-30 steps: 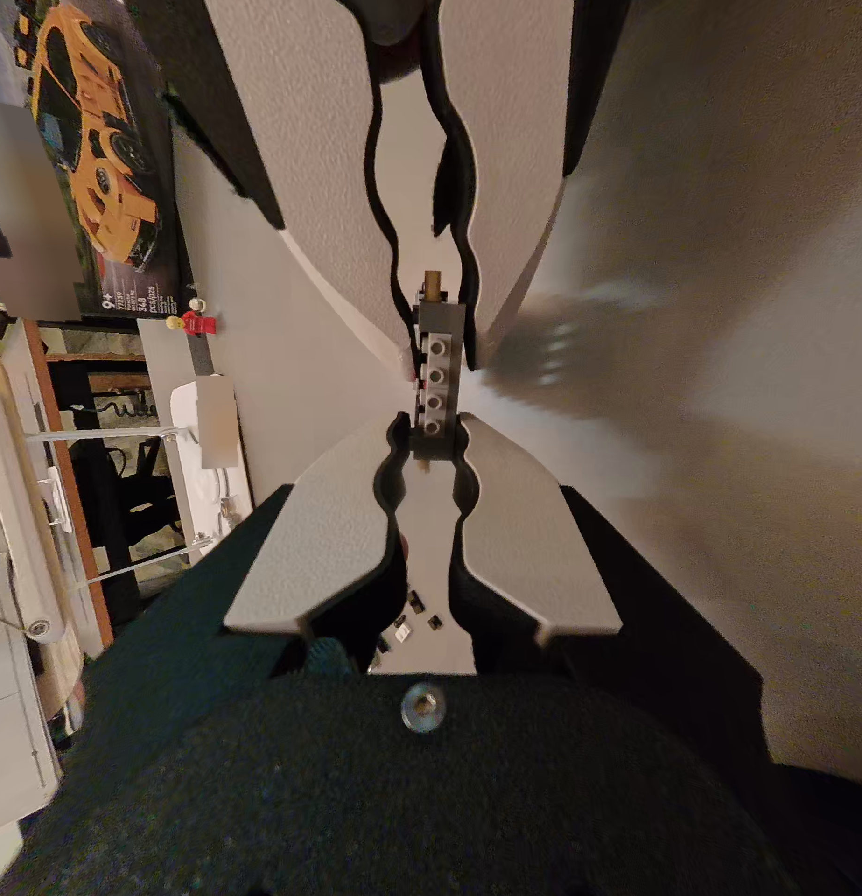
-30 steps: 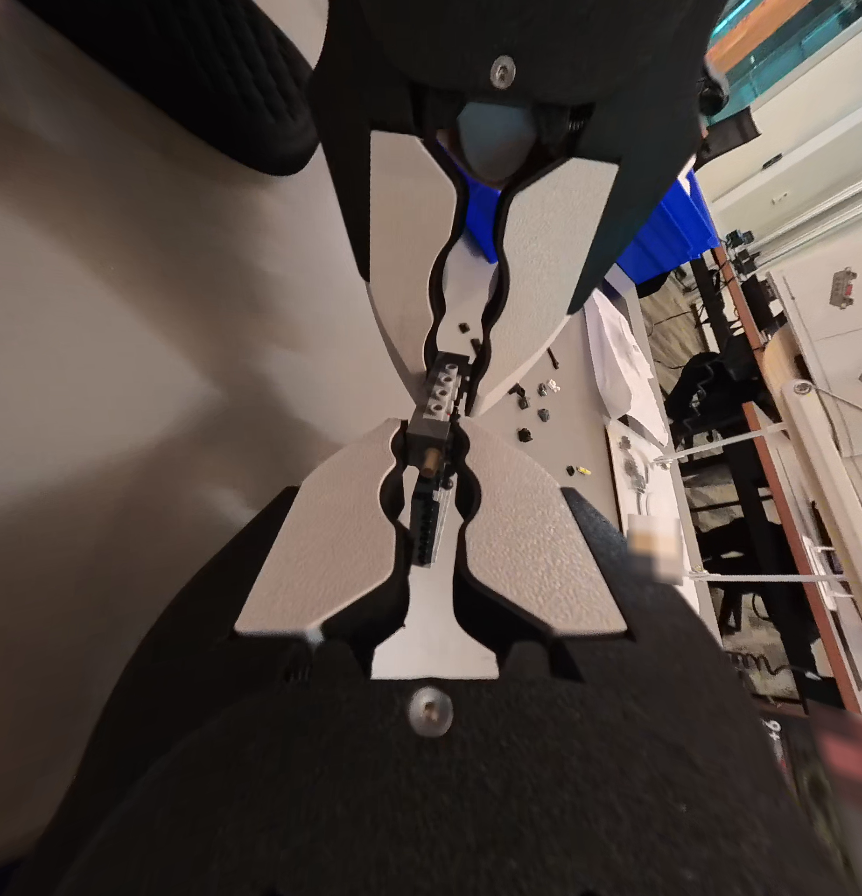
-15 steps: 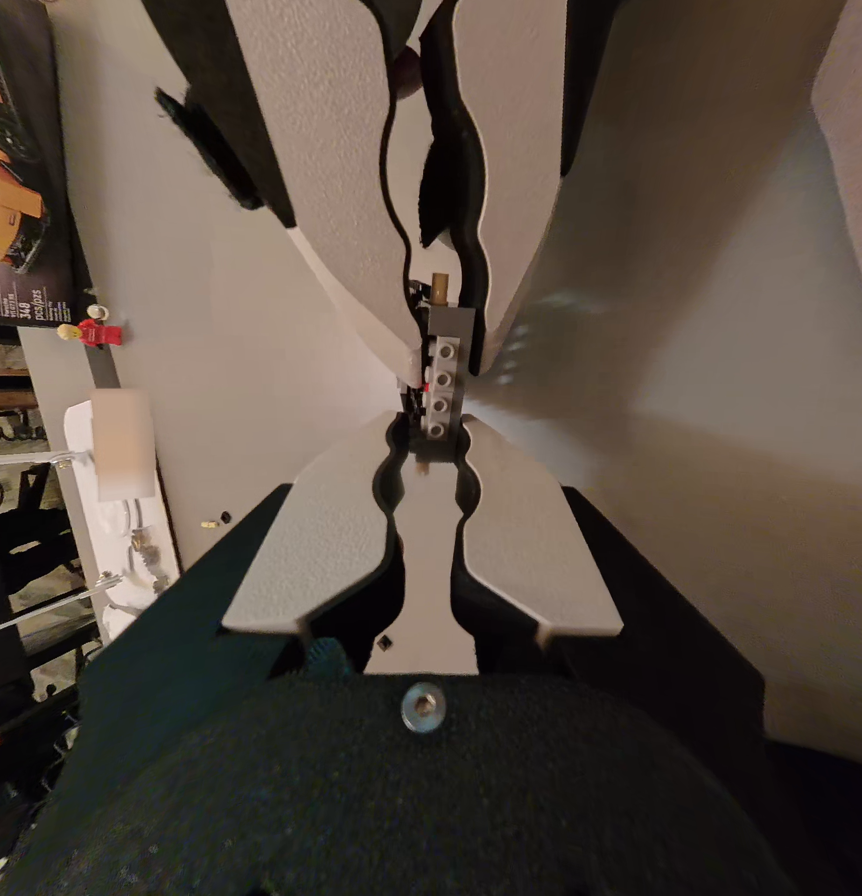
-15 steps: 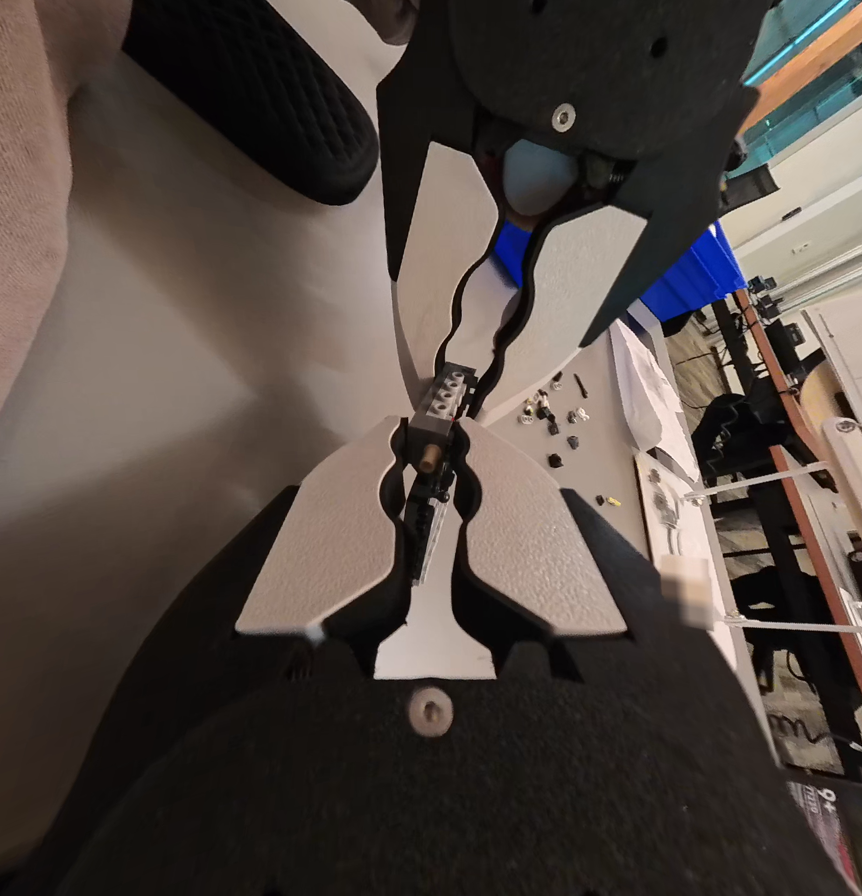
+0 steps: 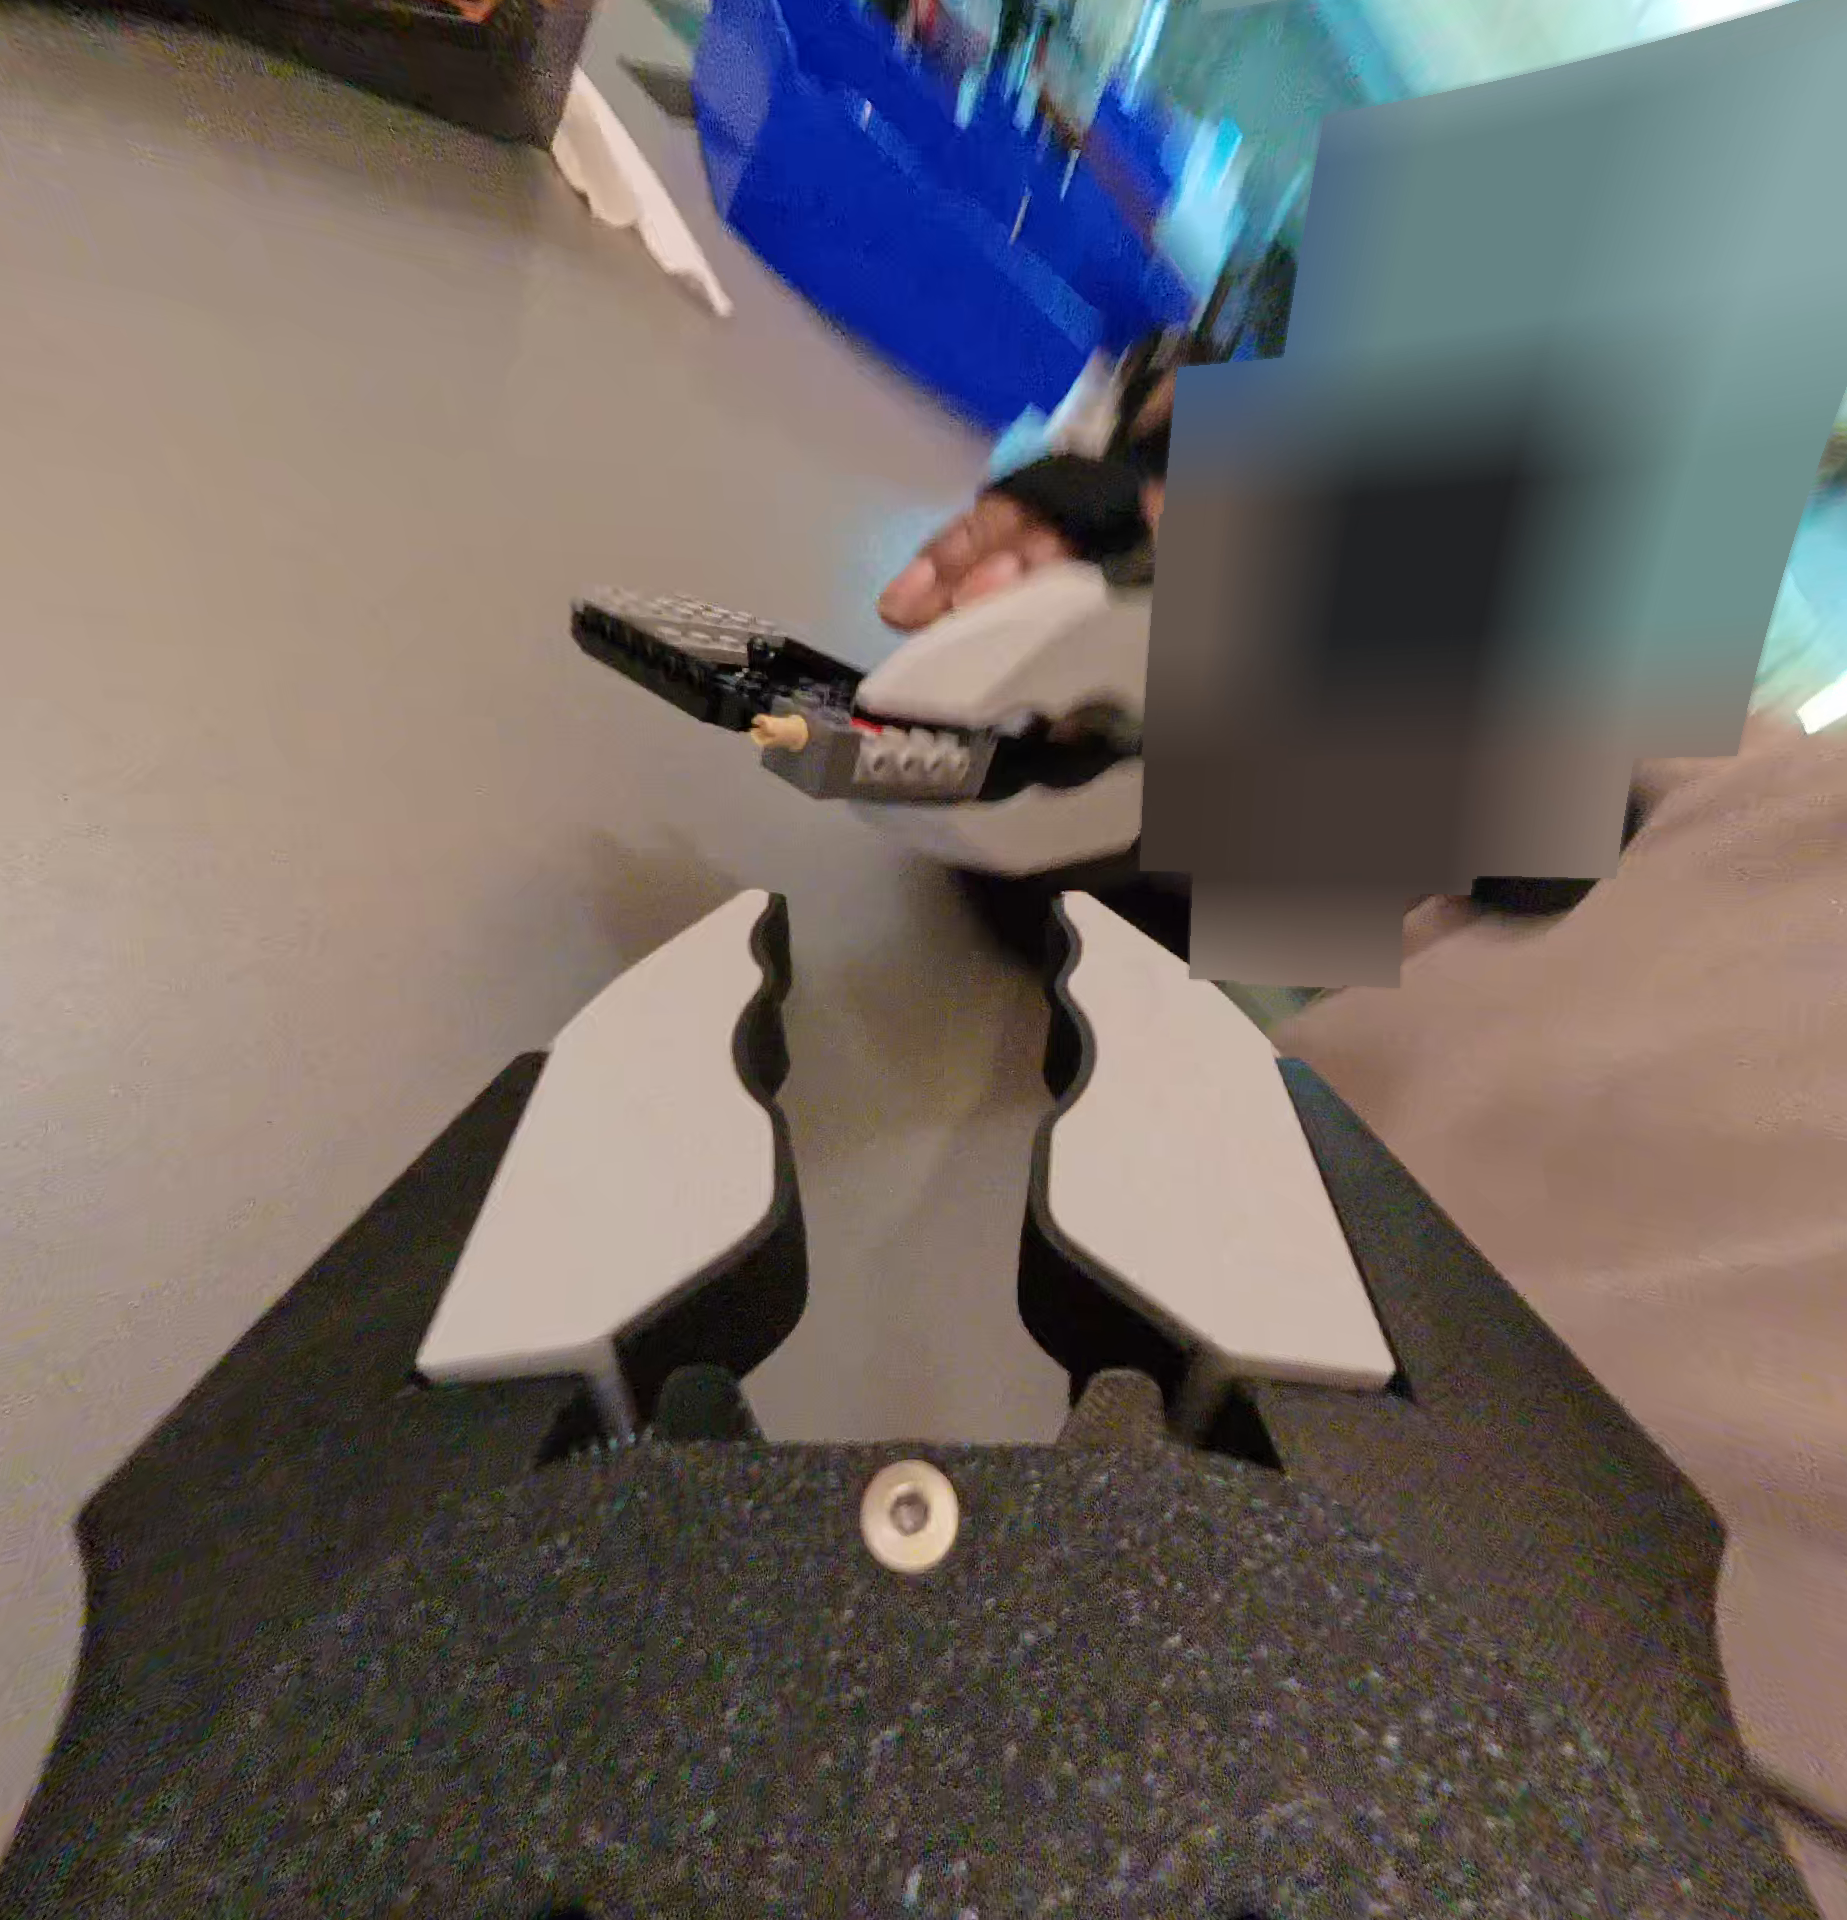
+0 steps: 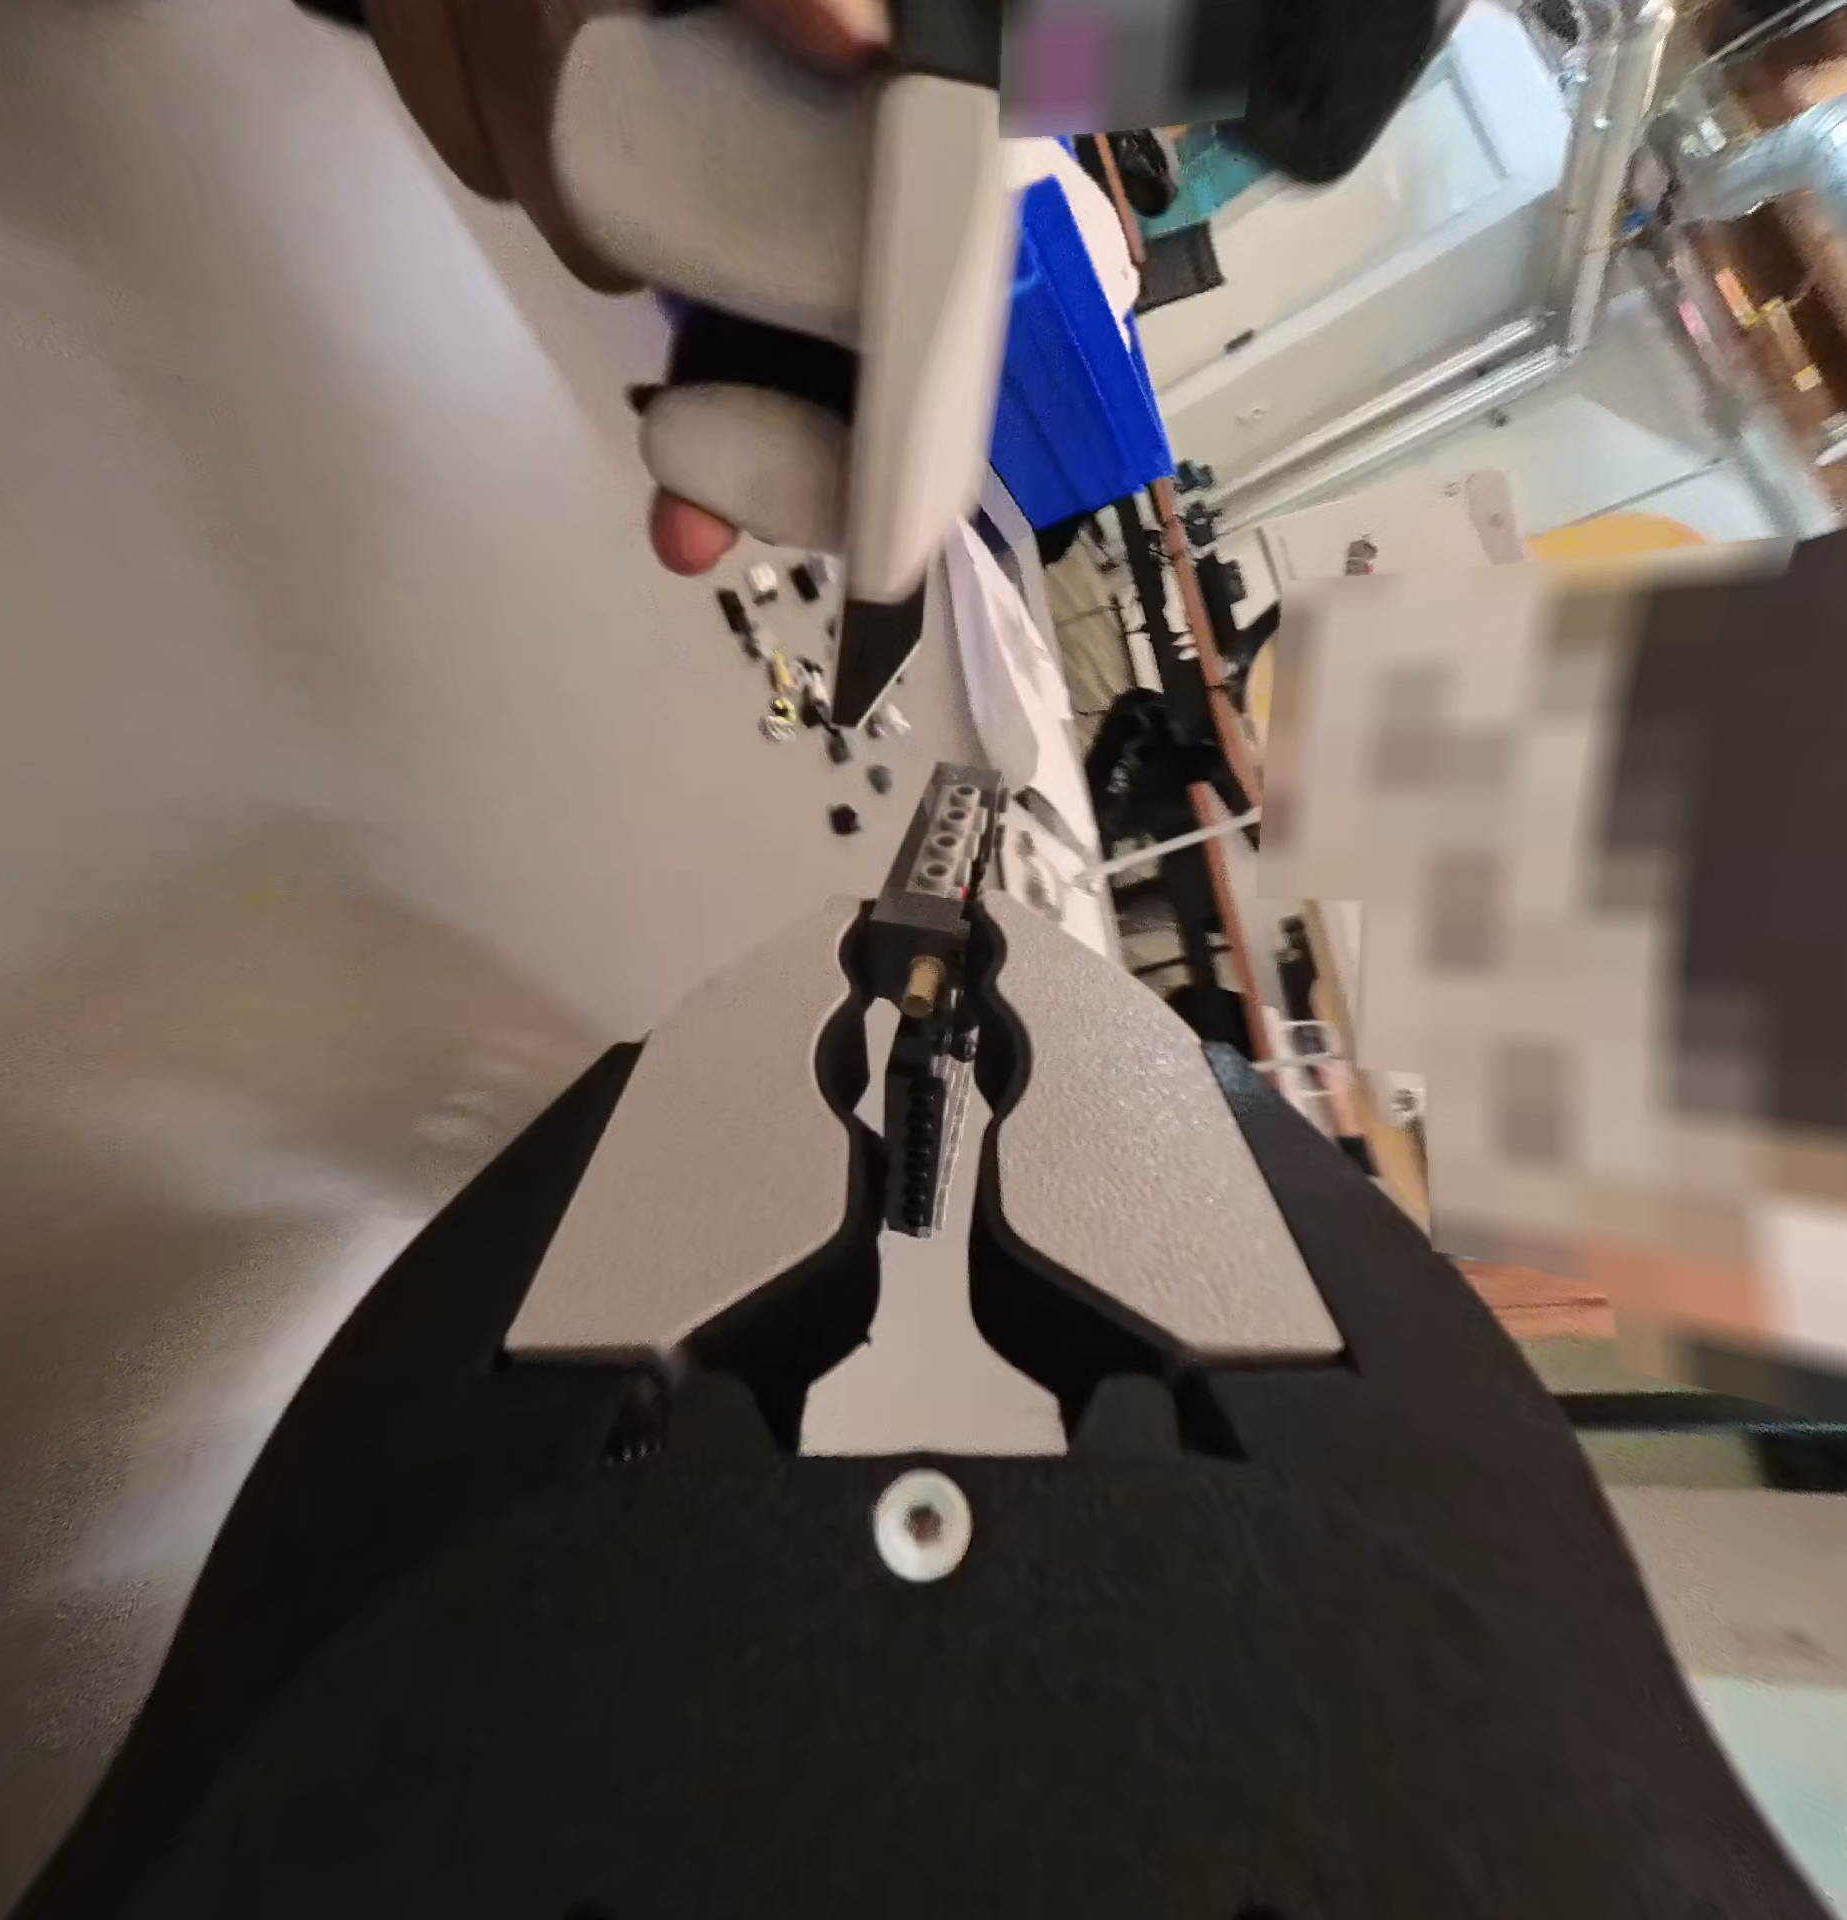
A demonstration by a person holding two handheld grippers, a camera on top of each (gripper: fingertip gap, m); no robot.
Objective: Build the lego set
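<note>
Above the worktop (image 5: 275,831), my left jaws (image 5: 914,914) have let go and now gape empty, while my right jaws (image 6: 924,914) stay clamped on the build (image 6: 934,935), so the press looks done and the loose bits (image 6: 815,717) come next.

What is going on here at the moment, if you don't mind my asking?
A person is building a lego set with two handheld grippers. The right gripper is shut on a small grey and black lego assembly, held above the grey table. The left gripper is open and empty, a little apart from the assembly. Loose small pieces lie on the table further off, near a blue bin.
</note>
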